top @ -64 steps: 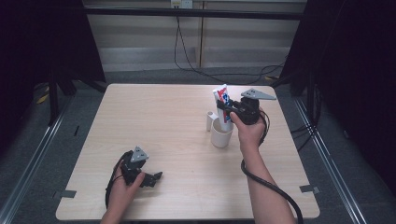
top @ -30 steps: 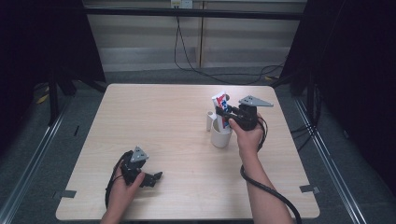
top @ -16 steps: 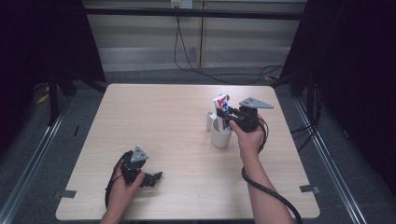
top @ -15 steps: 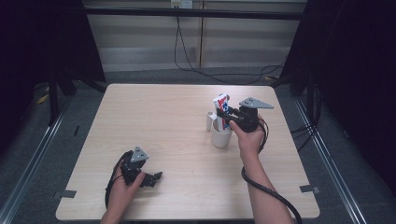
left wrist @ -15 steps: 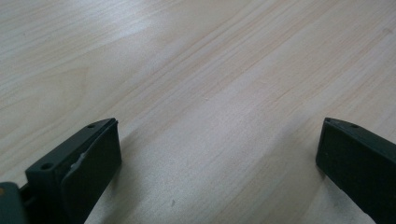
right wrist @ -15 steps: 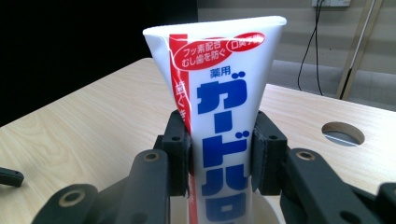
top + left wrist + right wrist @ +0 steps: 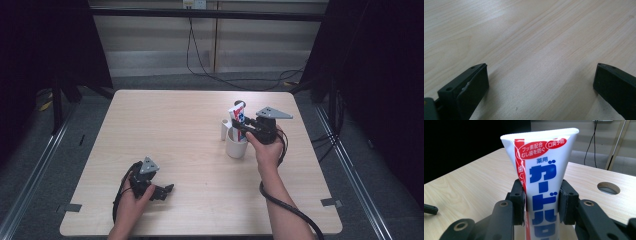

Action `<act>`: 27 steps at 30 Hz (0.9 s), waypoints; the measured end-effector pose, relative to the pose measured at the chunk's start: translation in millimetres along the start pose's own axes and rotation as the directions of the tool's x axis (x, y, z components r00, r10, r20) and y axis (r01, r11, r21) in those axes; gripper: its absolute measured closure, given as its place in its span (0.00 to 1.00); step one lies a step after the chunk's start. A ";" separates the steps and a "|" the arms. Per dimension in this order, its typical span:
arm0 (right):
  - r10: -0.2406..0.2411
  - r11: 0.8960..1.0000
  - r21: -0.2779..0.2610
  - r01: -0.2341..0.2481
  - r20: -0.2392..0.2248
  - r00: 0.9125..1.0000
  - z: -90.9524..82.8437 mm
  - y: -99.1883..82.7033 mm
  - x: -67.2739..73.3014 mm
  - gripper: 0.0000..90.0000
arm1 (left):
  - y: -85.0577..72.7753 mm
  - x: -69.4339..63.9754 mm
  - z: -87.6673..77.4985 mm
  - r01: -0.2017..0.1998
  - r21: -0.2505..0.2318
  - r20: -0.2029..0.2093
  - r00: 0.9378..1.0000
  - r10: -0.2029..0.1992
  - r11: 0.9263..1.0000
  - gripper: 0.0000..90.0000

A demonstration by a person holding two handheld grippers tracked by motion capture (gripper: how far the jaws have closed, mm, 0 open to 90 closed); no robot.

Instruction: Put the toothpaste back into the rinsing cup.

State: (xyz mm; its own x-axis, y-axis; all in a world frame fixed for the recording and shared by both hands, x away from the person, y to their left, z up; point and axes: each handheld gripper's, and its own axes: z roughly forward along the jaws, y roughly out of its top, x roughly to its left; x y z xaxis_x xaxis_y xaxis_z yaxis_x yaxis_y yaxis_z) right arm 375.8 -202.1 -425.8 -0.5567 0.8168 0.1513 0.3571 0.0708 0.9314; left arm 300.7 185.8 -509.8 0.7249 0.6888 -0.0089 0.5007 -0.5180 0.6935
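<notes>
Since two seconds earlier the right gripper [image 7: 243,128] had lowered the toothpaste tube [image 7: 237,116] into the white cup [image 7: 235,145], its jaws lately easing apart. In the high view the left gripper [image 7: 167,189] rested near the table's [image 7: 165,120] front edge. The left gripper view showed wide-open, empty jaws. In the right gripper view, the pads [image 7: 519,200] flanked the upright tube [image 7: 544,180], apparently still touching.

Glossy plastic tube [image 7: 544,182], matt wooden table [image 7: 165,130]
</notes>
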 end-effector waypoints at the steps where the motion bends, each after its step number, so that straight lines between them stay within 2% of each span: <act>1: 0.000 1.000 0.000 0.000 0.000 1.000 -0.1 -0.4 0.0 0.69 | 0.0 0.0 0.0 0.000 -0.001 0.000 1.000 0.000 1.000 0.00; 5: 0.006 1.000 0.002 -0.006 -0.003 1.000 -0.8 -1.6 -0.6 0.66 | 0.0 -0.1 0.1 0.001 -0.001 0.000 1.000 -0.001 1.000 0.00; 8: 0.001 1.000 0.021 -0.001 0.000 1.000 -0.6 -3.4 0.0 0.67 | 0.0 -0.1 0.0 0.001 -0.001 0.000 1.000 -0.001 1.000 0.00; 27: -0.006 0.999 0.039 0.006 -0.005 1.000 -2.3 -10.9 -0.1 0.67 | 0.0 0.0 0.0 0.000 0.000 0.000 1.000 0.000 1.000 0.00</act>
State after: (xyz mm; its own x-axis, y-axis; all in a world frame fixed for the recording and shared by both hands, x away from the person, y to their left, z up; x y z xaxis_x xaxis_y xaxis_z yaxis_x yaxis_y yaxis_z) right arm 370.3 -204.3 -435.2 -0.5625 0.8135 0.1477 0.3830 0.0981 0.9185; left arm 300.7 185.8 -509.8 0.7250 0.6887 -0.0091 0.5007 -0.5180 0.6935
